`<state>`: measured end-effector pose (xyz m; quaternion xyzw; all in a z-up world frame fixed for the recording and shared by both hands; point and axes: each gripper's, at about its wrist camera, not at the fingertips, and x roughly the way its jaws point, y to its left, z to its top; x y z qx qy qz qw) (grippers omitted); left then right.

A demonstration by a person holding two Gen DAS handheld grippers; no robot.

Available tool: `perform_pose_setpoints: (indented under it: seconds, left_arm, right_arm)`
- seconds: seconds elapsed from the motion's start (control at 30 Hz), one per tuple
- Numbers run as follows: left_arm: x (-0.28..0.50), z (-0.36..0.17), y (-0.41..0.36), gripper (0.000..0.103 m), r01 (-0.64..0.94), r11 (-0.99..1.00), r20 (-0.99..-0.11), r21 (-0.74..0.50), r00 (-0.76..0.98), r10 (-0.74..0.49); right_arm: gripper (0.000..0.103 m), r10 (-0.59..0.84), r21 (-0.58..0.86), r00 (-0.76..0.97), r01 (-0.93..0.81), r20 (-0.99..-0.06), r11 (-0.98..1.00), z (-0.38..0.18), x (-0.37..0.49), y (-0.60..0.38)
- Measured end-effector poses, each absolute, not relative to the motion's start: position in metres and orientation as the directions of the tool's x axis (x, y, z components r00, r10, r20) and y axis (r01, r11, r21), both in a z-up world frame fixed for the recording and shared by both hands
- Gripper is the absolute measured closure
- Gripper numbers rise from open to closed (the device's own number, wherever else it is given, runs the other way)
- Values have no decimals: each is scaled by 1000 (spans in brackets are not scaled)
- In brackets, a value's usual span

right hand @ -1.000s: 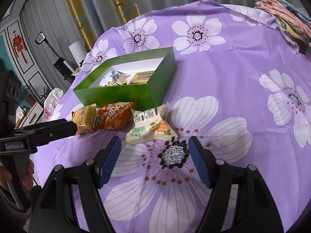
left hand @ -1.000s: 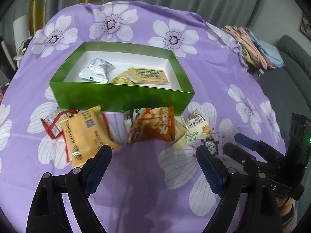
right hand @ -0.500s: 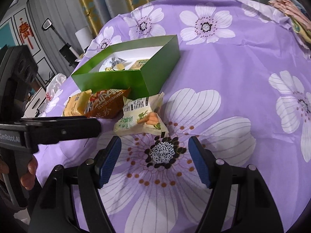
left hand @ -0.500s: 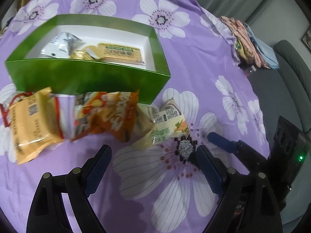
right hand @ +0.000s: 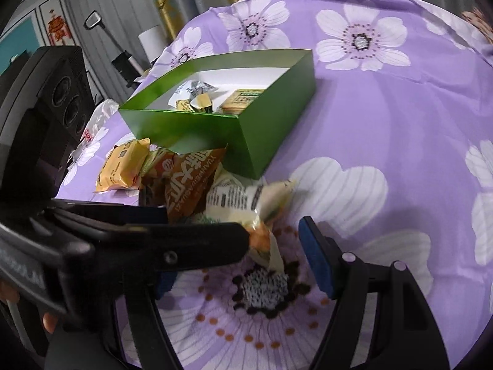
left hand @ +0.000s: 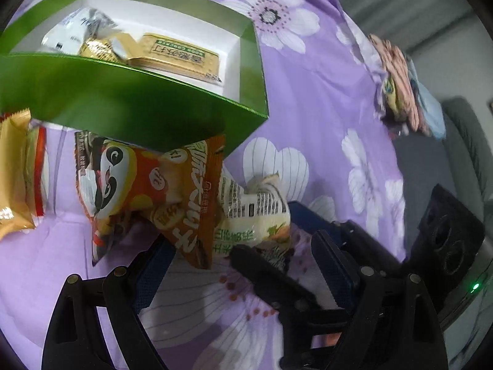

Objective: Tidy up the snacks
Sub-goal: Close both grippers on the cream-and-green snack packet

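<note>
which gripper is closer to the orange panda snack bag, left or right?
Left. The left gripper is open right at the orange panda bag; the right gripper, also open, sits beside it at the pale green-print packet.

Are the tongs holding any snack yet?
No. Both tongs, left and right, are open around the pale green snack packet, not pinching it.

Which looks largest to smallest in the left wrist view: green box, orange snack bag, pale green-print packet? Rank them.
1. green box
2. orange snack bag
3. pale green-print packet, partly hidden behind the bag, so its full size is unsure.
</note>
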<state>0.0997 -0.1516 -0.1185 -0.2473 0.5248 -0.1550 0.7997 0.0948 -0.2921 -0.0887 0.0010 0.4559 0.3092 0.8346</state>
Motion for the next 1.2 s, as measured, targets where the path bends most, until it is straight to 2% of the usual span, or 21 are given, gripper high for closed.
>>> perform_pose_setpoints:
  seconds: [0.27,0.37,0.43,0.63,0.8,1.2]
  left_arm:
    - [111,-124,-153,14,-46,784,-735,-619,386,-557]
    - [117,-127,-143,15,-77,766,-723,-638,401,-563]
    - [119,-130,-138,19,-92,763,-724,-640,405,-558]
    - [119,-134,-132,38,-103,776,-739,-623,404,-540]
    - [115,-132,-132,44,-78,771,-728,-632,401,-556]
    - [87,-124,-128,47,-43,768,-719,-639,389,-576]
  right_arm:
    - [32,561,289,341,-595,-754,750,-85,103,-284]
    - [48,563,281,332,-613,-757,739,-86,102,-280]
    - [58,555,277,321,-616,-767,738,-89,103,-276]
    - [63,529,249,343,-604,-776,757,-88,101,-272]
    - [65,499,211,362,-602,-787,770,-86,92,-269]
    - [68,502,210,366,-604,-783,769,-76,59,-265]
